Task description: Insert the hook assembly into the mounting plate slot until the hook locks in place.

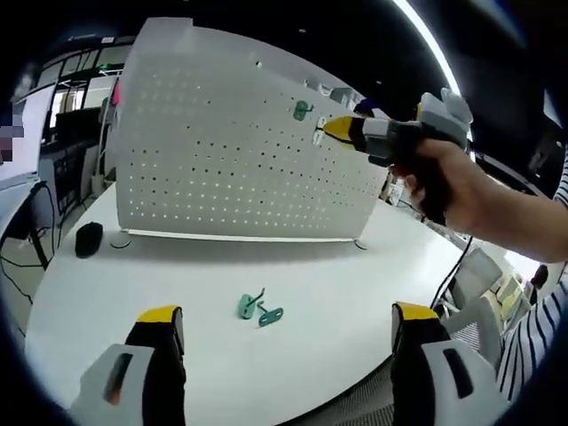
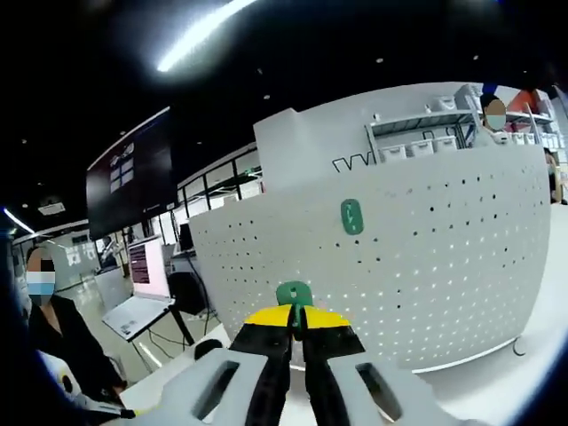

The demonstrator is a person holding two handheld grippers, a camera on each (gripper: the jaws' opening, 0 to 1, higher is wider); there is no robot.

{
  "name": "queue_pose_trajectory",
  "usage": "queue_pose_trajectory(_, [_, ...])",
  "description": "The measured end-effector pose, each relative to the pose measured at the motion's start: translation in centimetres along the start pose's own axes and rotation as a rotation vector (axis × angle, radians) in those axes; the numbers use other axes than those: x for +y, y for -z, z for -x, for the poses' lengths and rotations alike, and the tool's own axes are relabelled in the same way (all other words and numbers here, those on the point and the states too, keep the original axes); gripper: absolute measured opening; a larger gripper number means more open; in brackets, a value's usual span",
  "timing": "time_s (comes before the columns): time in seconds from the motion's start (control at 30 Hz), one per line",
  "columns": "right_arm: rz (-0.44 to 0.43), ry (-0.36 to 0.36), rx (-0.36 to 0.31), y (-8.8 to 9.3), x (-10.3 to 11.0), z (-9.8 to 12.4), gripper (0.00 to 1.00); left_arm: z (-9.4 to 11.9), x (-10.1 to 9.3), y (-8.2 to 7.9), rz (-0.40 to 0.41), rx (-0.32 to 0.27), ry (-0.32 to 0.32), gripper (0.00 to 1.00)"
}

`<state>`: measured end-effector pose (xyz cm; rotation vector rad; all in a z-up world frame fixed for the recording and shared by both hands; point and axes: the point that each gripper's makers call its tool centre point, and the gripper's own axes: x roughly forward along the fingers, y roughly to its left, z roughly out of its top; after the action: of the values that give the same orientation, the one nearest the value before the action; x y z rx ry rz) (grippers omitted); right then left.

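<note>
The right gripper [image 2: 297,330] is pinching a green hook [image 2: 294,295] between its yellow tips, holding it up against the white pegboard [image 2: 444,257]. In the left gripper view that right gripper is pressing at the board's upper right, just beside another green hook [image 1: 303,110] already sitting on the board. The left gripper [image 1: 288,324] is hovering spread wide over the white counter [image 1: 355,293], where two spare green hooks [image 1: 258,308] are lying together.
</note>
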<state>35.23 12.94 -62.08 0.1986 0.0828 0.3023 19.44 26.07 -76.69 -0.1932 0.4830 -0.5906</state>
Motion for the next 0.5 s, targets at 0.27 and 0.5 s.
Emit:
queue_pose_trajectory(0.27, [0.011,0.062,-0.040,-1.6,-2.7,-1.1,0.00,0.0,0.3,0.1,0.009,0.006,-0.010,0.98])
queue_pose_trajectory(0.5, [0.010,0.103,-0.073,-2.9,-4.3,-2.0,0.00,-0.1,0.3,0.2,0.005,0.013,-0.011,0.97])
